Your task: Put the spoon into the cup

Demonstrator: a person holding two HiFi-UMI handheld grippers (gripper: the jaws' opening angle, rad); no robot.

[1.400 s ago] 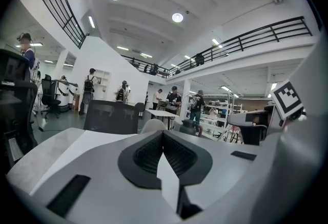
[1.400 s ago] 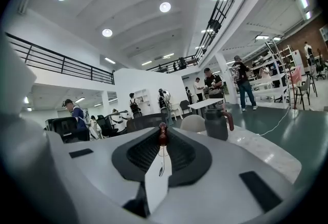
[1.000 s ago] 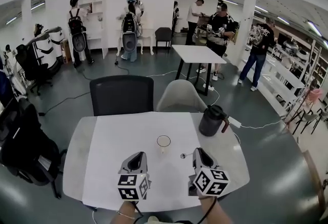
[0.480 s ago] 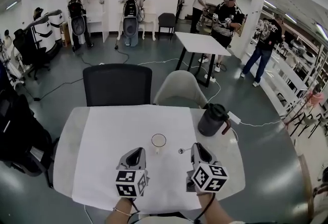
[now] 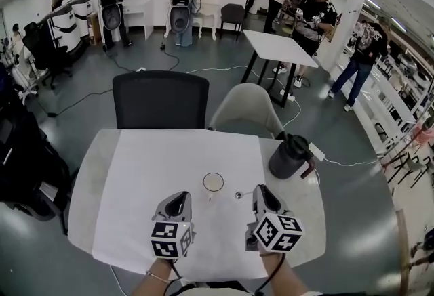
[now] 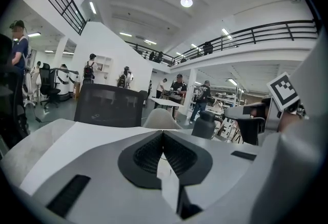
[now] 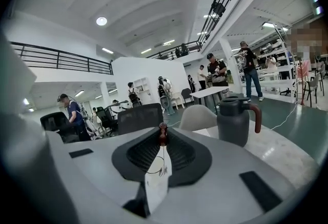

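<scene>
A clear glass cup stands upright on the white cloth in the middle of the table. Just right of it, my right gripper is shut on the spoon, whose small metal bowl sticks out leftward toward the cup. In the right gripper view the spoon's brown handle end pokes up between the closed jaws of the right gripper, and the cup shows through the gap below. My left gripper hovers left of and nearer than the cup. In its own view the left gripper is shut and empty.
A dark jug with a brown handle stands at the table's far right. A black chair and a grey chair sit behind the table. Several people stand farther back in the hall.
The head camera has tilted, so the table sits higher in the picture. Both grippers and the spoon keep nearly the same places beside the cup.
</scene>
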